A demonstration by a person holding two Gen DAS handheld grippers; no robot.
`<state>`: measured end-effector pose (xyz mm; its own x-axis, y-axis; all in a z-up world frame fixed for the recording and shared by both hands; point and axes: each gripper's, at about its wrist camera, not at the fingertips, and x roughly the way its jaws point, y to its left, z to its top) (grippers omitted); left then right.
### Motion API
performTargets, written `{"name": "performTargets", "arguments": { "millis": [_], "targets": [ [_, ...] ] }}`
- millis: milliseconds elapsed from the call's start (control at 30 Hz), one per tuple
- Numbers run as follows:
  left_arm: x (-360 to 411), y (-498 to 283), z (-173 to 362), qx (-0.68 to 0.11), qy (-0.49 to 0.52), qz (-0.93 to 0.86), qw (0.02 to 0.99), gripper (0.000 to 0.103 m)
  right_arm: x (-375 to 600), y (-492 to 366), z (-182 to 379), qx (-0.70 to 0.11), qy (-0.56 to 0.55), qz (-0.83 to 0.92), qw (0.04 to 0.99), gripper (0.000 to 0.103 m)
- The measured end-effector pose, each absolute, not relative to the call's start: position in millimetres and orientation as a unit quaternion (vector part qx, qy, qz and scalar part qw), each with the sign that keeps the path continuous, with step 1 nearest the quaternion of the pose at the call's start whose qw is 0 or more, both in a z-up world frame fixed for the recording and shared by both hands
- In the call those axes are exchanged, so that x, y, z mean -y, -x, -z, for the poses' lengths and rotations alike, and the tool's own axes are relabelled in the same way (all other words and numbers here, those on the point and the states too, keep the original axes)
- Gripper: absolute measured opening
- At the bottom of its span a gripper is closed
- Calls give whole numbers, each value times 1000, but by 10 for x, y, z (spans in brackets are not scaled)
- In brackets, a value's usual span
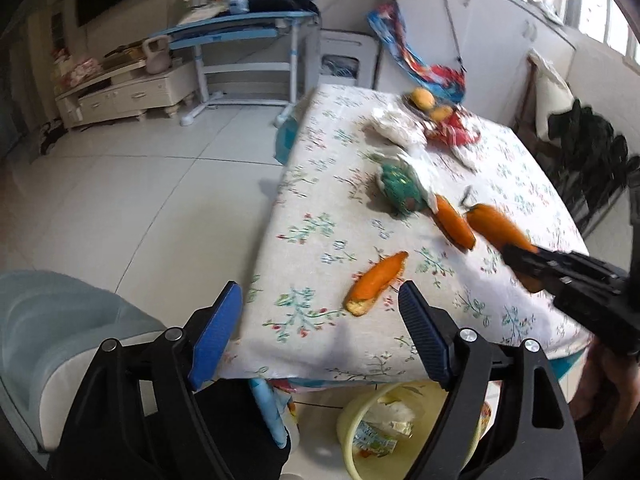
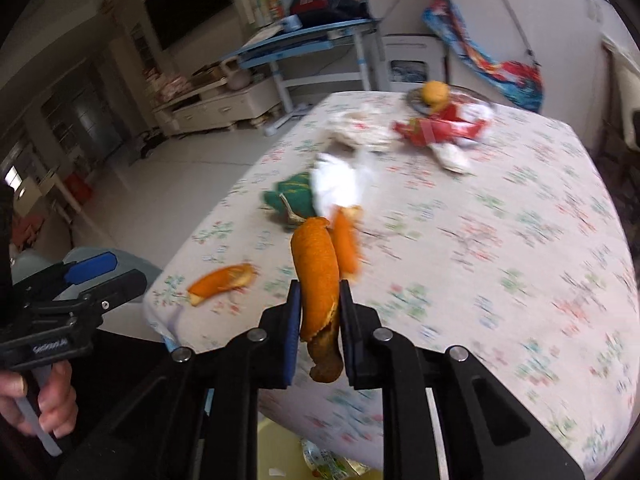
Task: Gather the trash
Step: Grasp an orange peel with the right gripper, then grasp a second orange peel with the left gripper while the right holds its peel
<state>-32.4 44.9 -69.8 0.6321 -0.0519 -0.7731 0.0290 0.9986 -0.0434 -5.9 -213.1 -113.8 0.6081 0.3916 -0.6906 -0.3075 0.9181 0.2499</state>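
My right gripper [image 2: 320,292] is shut on a long strip of orange peel [image 2: 318,280] and holds it above the floral-cloth table [image 2: 500,240]; it also shows in the left wrist view [image 1: 520,264] with the held peel [image 1: 498,224]. My left gripper [image 1: 320,296] is open and empty at the table's near left corner, just short of a loose peel piece [image 1: 376,282], which also shows in the right wrist view [image 2: 222,282]. Another peel [image 1: 454,222] lies mid-table beside a green wrapper [image 1: 402,190] and white tissue [image 2: 340,184]. A yellow bin [image 1: 400,428] with trash sits on the floor below the table edge.
At the far end of the table lie crumpled white paper [image 1: 394,126], a red wrapper [image 1: 456,130] and a plate with oranges [image 1: 430,104]. A grey chair [image 1: 60,340] stands at the left. A dark-draped chair [image 1: 592,160] stands at the right.
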Motion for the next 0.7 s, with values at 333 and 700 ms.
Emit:
{"name": "performTargets", "arguments": {
  "millis": [333, 700],
  "targets": [
    [-82, -109, 918, -463, -63, 65, 882, 77, 2577, 49, 1239, -403, -93, -137, 900, 19],
    [84, -264, 1158, -492, -78, 84, 863, 36, 2646, 54, 1337, -413, -105, -132, 895, 19]
  ]
}}
